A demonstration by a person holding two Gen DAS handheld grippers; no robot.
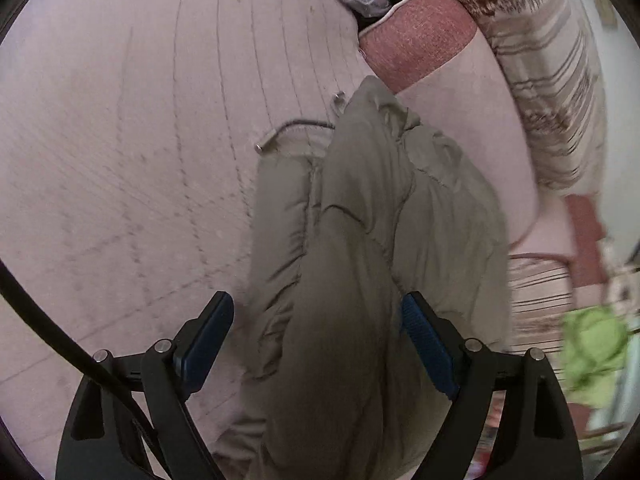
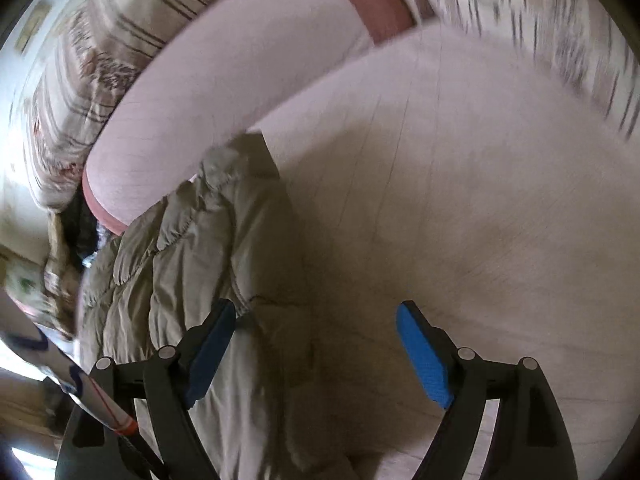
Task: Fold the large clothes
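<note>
A khaki padded jacket [image 1: 360, 240] lies bunched on a pale pink quilted bed cover [image 1: 140, 140]. In the left wrist view my left gripper [image 1: 318, 344] is wide open, its blue pads on either side of a thick fold of the jacket without pinching it. A drawstring with metal tips [image 1: 276, 136] lies by the jacket's far end. In the right wrist view the jacket [image 2: 192, 248] lies to the left, on the bed cover [image 2: 480, 200]. My right gripper [image 2: 316, 344] is open, with the jacket's right edge and bare cover between its fingers.
A pink pillow with a red band [image 1: 420, 48] and a striped beige blanket [image 1: 560, 100] lie beyond the jacket. A green cloth [image 1: 592, 352] is at the right. A white tube with red and blue markings [image 2: 80, 384] crosses the right view's lower left.
</note>
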